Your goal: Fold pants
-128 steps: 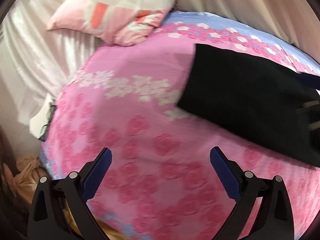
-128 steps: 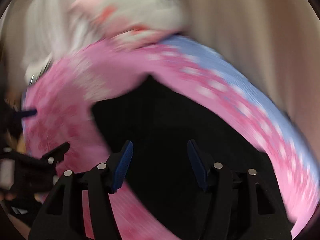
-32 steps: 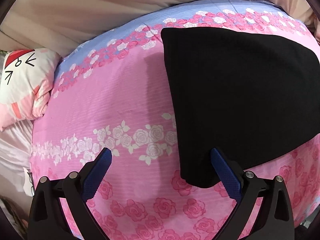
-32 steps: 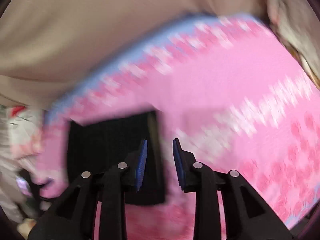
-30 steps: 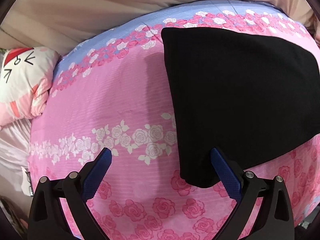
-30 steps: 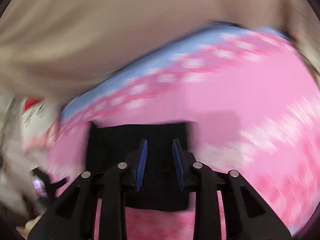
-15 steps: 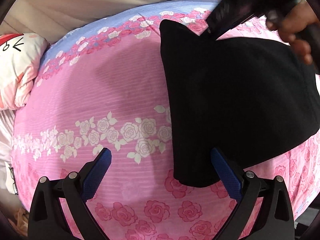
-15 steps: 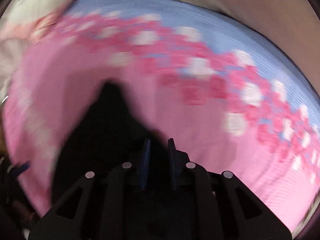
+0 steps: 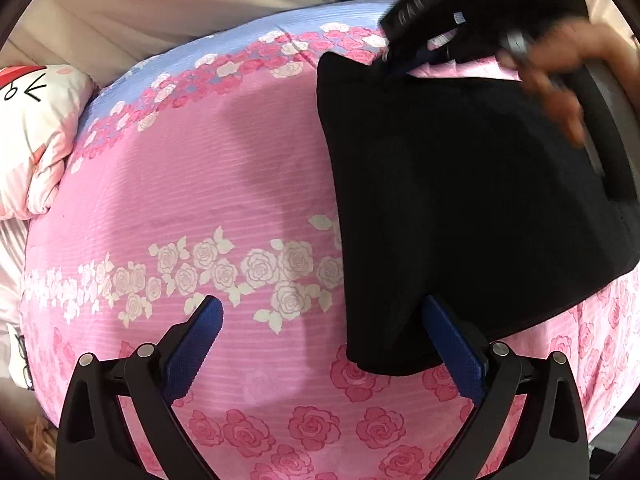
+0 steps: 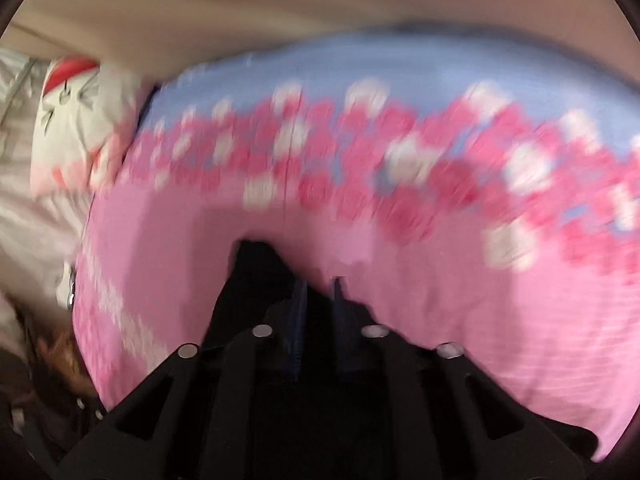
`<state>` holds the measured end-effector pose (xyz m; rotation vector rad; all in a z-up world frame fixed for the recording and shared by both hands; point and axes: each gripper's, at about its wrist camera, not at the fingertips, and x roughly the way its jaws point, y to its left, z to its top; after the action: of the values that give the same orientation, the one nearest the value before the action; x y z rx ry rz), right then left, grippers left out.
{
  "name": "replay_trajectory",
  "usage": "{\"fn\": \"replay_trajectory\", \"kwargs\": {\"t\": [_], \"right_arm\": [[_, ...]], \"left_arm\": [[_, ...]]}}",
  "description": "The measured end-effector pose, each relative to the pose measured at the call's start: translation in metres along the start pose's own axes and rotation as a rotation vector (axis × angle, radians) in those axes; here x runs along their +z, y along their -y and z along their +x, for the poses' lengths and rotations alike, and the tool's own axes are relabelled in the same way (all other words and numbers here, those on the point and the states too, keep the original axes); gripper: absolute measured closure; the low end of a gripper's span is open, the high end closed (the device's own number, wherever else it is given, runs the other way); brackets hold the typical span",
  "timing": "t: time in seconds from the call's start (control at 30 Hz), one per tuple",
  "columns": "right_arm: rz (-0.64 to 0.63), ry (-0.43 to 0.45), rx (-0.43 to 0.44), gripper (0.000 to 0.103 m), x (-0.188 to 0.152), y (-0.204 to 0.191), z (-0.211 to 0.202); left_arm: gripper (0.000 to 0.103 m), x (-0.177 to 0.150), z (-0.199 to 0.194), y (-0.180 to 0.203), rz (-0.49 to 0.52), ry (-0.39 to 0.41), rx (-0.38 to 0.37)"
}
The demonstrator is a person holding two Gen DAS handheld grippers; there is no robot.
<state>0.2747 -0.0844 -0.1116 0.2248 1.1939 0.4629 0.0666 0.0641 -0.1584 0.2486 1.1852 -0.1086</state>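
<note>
Since a second ago: right gripper (image 9: 404, 66) swung in onto far corner of black pants (image 9: 460, 208), jaws just been closing, corner fabric between them.

Left wrist view: left gripper (image 9: 322, 346) spread wide, holding nothing, right pad just beside near corner of pants. Pants flat on pink floral bedspread (image 9: 200, 184), right of centre. Bare spread to left, up to pillow (image 9: 36, 136).

Right wrist view: blurred. Right gripper (image 10: 318, 292) narrow, pinching pants (image 10: 256, 272) corner. Bedspread (image 10: 480, 300) open ahead and right.
</note>
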Motion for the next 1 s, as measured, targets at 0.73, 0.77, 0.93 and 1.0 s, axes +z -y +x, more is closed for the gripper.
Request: {"fn": "replay_trajectory", "kwargs": {"t": [0.73,0.77,0.93,1.0], "right_arm": [[0.307,0.164,0.022,0.103,-0.089,0.086,-0.029],[0.354,0.189,0.029,0.103,-0.089,0.095,-0.038],[0.292,0.275,0.088,0.098,-0.126,0.091,-0.105],[0.294,0.288,0.1,0.098,-0.136,0.09,-0.105]], "left_arm": [[0.005,-0.003,0.001,0.0,-0.023,0.008,0.007],[0.005,-0.002,0.001,0.001,-0.016,0.009,0.01],[0.005,0.003,-0.019,0.004,0.016,0.037,0.058],[0.005,0.017,-0.042,-0.003,-0.041,0.084,0.026]]}}
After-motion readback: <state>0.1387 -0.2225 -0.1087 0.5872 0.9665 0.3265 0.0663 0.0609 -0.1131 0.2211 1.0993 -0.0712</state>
